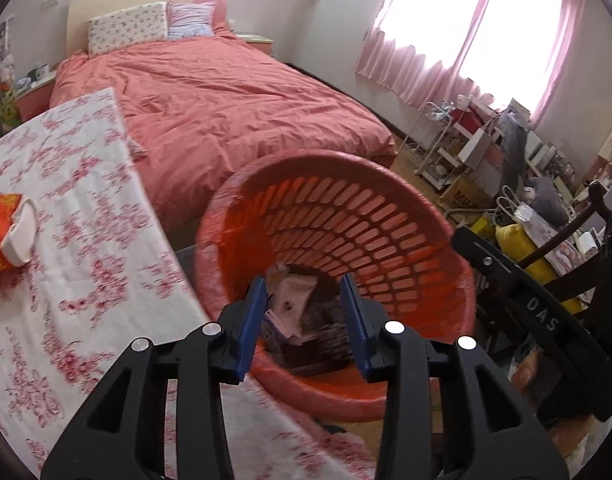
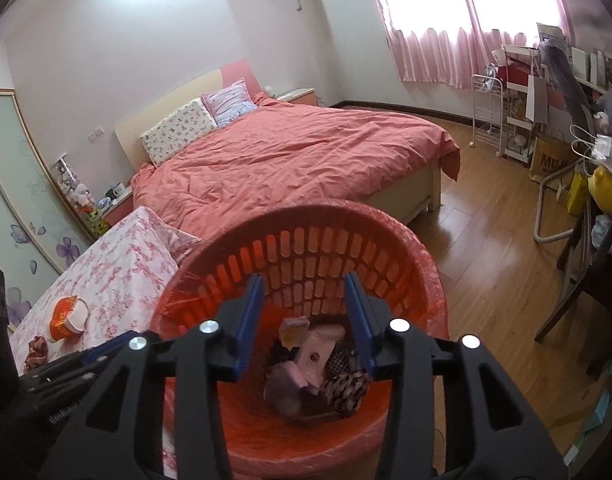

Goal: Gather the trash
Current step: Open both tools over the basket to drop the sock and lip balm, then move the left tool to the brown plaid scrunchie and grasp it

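Here both claws hang spread and empty over the lined orange wastebasket (image 2: 306, 240); remaining red paper cup (image 2: 68, 316) lies leftward on the floral tablecloth (image 2: 118, 272), nearer the left gripper (image 1: 302, 304) than the right gripper (image 2: 304, 304).

Orange slotted bin (image 2: 405, 248), liner-lined, holding crumpled trash (image 2: 313, 354).

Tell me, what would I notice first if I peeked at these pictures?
You'd spot the big orange basket right in front, under both open grippers, with wrappers piled at its bottom. Behind it stretches a bed with a salmon-pink cover, and bright pink curtains glow at the window on the right. On the flowery tablecloth to the left sits a red and white cup.
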The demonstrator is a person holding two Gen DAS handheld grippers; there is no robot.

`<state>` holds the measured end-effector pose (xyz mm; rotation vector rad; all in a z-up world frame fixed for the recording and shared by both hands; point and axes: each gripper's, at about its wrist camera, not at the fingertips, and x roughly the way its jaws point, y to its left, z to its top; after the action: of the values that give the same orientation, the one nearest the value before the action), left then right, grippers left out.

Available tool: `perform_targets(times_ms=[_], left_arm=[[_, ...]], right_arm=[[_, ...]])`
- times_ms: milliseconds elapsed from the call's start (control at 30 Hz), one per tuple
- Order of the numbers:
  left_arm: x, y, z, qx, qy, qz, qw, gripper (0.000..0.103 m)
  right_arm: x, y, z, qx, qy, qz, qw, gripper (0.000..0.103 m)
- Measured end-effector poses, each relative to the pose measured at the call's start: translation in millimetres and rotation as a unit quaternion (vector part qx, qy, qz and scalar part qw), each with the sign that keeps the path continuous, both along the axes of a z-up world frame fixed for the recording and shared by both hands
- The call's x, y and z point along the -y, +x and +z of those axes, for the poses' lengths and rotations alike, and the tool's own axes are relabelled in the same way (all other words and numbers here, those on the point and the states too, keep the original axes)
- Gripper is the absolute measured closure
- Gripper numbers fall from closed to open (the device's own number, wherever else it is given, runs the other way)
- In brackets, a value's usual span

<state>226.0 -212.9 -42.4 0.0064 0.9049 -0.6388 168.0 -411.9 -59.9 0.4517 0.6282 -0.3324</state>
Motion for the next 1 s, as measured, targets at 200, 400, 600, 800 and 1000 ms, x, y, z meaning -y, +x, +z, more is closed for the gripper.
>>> perform_targets(times_ms=[200,400,600,800,1000], left_arm=[[-31,-6,5,0.016,0.026,0.027,0.9992,0.055],[-70,-2,9,0.022,0.037,0.069,0.9967,0.049],[-129,-1,16,0.035,0.047,0.130,0.9897,0.044],[-207,6,20,0.042,0.065,0.213,0.9741,0.043],[-289,20,21,0.037,0.057,0.309,0.9486,0.043]], right_arm=[[-15,0,-3,-0.011,-0.006,0.011,1.000,0.057],[-35,0,4,-0.011,-0.011,0.028,0.999,0.056],[-61,2,15,-0.012,-0.017,0.054,0.998,0.054],[-97,8,26,-0.010,-0.023,0.092,0.995,0.054],[-141,17,37,-0.008,-0.035,0.135,0.990,0.054]])
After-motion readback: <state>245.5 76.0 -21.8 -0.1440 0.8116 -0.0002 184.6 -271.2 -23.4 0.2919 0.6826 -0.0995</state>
